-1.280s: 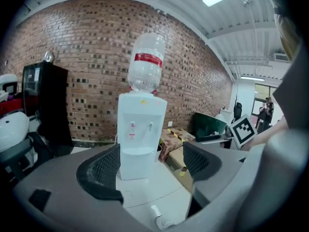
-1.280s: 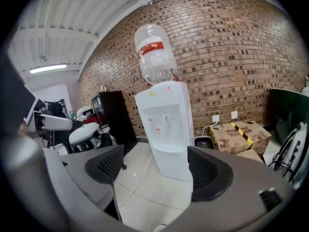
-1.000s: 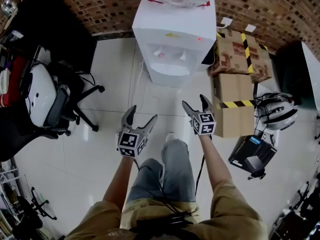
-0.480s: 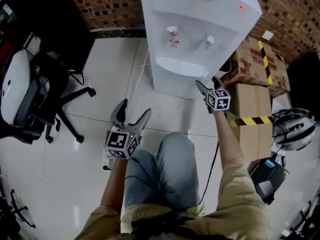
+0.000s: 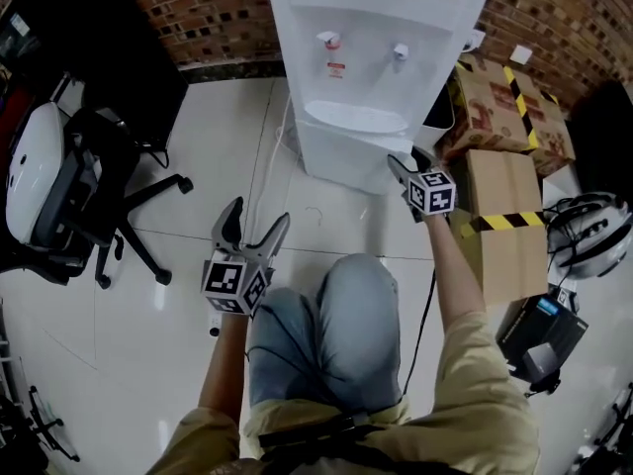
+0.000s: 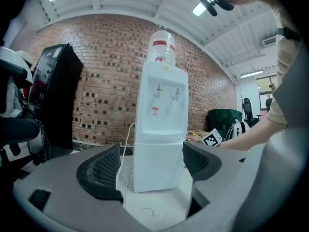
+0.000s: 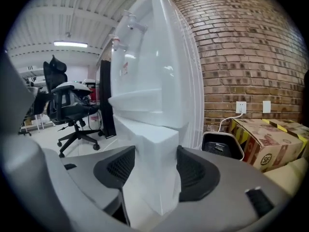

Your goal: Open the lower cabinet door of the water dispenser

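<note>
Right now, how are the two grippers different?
The left gripper has its jaws wide apart and empty; the right gripper has jaws that have just been closing and now grip the door's edge. The left gripper is back from the dispenser; the right gripper touches it. Both point at the dispenser.

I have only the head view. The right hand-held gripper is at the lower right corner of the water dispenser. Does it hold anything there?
Observer: Yes. In its own view the right hand-held gripper has just been closing its jaws, and both pads press on the white edge of the lower cabinet door.
Operator: Is that door already open?
Observer: Not yet. The left gripper view faces the front, and the lower panel there looks flush and shut.
Operator: Is anything loaded on top?
Observer: Yes. The same view shows a clear bottle with a red band on top of the water dispenser.
</note>
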`<state>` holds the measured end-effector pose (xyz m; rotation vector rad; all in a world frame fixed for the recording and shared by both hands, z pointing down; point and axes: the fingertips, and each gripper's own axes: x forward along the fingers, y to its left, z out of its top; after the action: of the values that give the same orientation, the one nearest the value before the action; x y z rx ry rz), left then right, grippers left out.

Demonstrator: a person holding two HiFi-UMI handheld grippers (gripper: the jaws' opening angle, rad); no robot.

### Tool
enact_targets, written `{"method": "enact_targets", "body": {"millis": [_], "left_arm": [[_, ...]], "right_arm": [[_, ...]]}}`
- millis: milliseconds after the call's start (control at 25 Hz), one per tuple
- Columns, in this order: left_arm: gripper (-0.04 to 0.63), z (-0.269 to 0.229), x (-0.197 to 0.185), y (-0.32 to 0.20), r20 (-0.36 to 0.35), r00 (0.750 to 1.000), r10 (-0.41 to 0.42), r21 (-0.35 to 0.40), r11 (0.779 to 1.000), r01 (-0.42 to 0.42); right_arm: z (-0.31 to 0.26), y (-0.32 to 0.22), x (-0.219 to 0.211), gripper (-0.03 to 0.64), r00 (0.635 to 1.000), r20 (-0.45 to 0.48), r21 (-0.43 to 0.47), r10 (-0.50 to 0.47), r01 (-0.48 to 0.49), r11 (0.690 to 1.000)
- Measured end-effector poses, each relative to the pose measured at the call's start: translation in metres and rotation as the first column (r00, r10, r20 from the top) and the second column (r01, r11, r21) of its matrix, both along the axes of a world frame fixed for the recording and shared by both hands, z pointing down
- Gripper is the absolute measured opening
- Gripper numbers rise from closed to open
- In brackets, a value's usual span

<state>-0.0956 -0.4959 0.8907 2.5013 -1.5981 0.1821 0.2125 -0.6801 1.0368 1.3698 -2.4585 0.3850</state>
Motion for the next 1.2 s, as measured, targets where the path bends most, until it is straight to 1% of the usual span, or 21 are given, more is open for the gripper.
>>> {"method": "enact_targets", "body": {"millis": [120, 160, 200, 360, 440, 560, 720, 840, 880, 920, 1000, 1080, 1120, 1160, 1200], "left_arm": [[0.390, 0.006, 0.000, 0.010, -0.017, 1.000, 0.005, -0.013, 1.000, -0.005], [0.390, 0.007, 0.002, 0.015, -0.019, 1.000, 0.011, -0.022, 1.000, -0.011], [0.390, 0.009, 0.003, 0.020, -0.019, 1.000, 0.018, -0.028, 0.999, -0.018], [0.390, 0.011, -0.001, 0.040, -0.021, 0.999, 0.035, -0.025, 0.999, -0.036], [0.390, 0.010, -0.011, 0.052, -0.011, 1.000, 0.024, -0.018, 1.000, -0.024], [0.390, 0.011, -0.038, 0.070, -0.002, 1.000, -0.027, -0.012, 1.000, 0.027], [0.390, 0.014, -0.083, 0.092, -0.012, 0.992, -0.129, -0.014, 0.992, 0.128], [0.390, 0.019, -0.112, 0.111, -0.006, 0.979, -0.206, -0.020, 0.978, 0.205], [0.390, 0.021, -0.121, 0.118, -0.003, 0.973, -0.230, -0.024, 0.973, 0.230], [0.390, 0.022, -0.128, 0.125, 0.000, 0.967, -0.253, -0.029, 0.967, 0.253], [0.390, 0.024, -0.140, 0.137, 0.010, 0.957, -0.290, -0.035, 0.956, 0.290], [0.390, 0.020, -0.149, 0.146, 0.024, 0.949, -0.314, -0.036, 0.949, 0.314], [0.390, 0.014, -0.152, 0.149, 0.026, 0.947, -0.321, -0.040, 0.946, 0.322], [0.390, 0.006, -0.156, 0.152, 0.018, 0.944, -0.330, -0.047, 0.943, 0.331], [0.390, -0.006, -0.158, 0.154, 0.002, 0.940, -0.341, -0.057, 0.938, 0.341]], "right_arm": [[0.000, 0.044, -0.014, 0.229, 0.994, -0.008, 0.015, -0.105, 0.105, 0.994], [-0.001, 0.061, -0.023, 0.199, 0.987, -0.019, 0.016, -0.157, 0.157, 0.987], [-0.001, 0.077, -0.034, 0.189, 0.977, -0.026, 0.015, -0.212, 0.212, 0.977], [-0.005, 0.133, -0.094, 0.194, 0.925, -0.003, 0.021, -0.380, 0.380, 0.925], [-0.006, 0.155, -0.134, 0.210, 0.889, -0.004, 0.029, -0.458, 0.458, 0.888], [-0.006, 0.172, -0.197, 0.239, 0.845, -0.005, 0.033, -0.535, 0.535, 0.844], [-0.006, 0.173, -0.275, 0.250, 0.806, 0.045, 0.044, -0.590, 0.589, 0.807], [-0.005, 0.164, -0.334, 0.252, 0.779, 0.069, 0.039, -0.623, 0.622, 0.782], [-0.004, 0.159, -0.353, 0.252, 0.777, 0.085, 0.033, -0.623, 0.623, 0.782], [-0.003, 0.153, -0.371, 0.252, 0.783, 0.100, 0.028, -0.614, 0.615, 0.788], [-0.002, 0.140, -0.398, 0.270, 0.815, 0.125, 0.023, -0.566, 0.568, 0.823], [0.000, 0.130, -0.411, 0.273, 0.847, 0.157, 0.017, -0.508, 0.512, 0.859], [0.002, 0.131, -0.411, 0.368, 0.856, 0.170, 0.000, -0.488, 0.495, 0.869], [0.004, 0.136, -0.407, 0.447, 0.862, 0.172, -0.027, -0.476, 0.487, 0.873], [0.004, 0.143, -0.398, 0.451, 0.866, 0.166, -0.058, -0.472, 0.487, 0.872]]}}
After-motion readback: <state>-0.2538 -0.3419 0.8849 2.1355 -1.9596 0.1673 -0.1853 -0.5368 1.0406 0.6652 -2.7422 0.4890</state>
